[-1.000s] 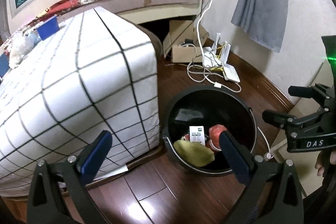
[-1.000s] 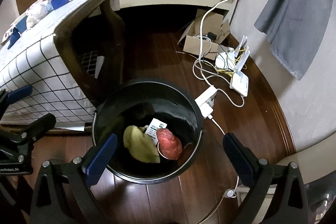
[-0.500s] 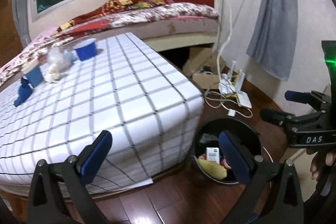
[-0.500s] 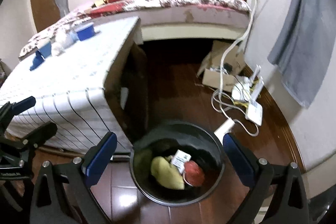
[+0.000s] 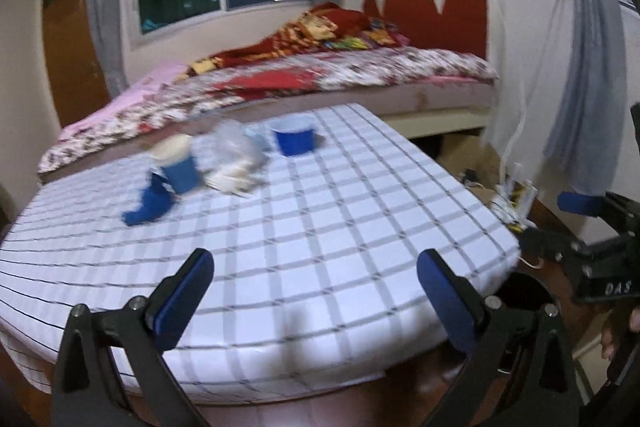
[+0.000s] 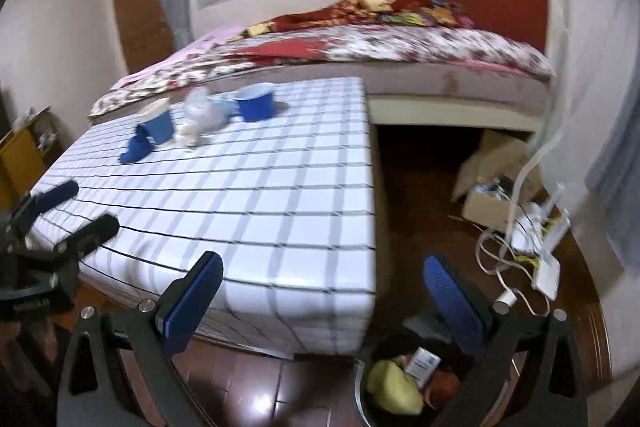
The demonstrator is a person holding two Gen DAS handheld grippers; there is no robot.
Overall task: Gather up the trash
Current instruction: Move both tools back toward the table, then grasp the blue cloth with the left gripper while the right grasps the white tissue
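i hold both tools, left tool [image 5: 314, 291] and right tool [image 6: 326, 293], jaws apart and empty, facing the worktop [image 5: 320, 227], where cups [image 5: 294, 137] and wrappers [image 5: 236, 163] remain; bin [image 6: 396, 387] already part-filled.

Right gripper [image 6: 322, 293] is spread wide with nothing between its blue pads, hanging over the corner of the checked table [image 6: 256, 195]. Far end of the table has the trash — two blue cups [image 6: 158, 125] [image 6: 256, 105], a crumpled clear bag [image 6: 202, 115] between them, and a blue scrap [image 6: 136, 149]. Black bin [image 6: 362, 399] sits on the floor below, holding something yellow [image 6: 390, 385] and a small carton [image 6: 422, 363]. Left gripper [image 6: 70, 213] pokes in at the left edge — also open.
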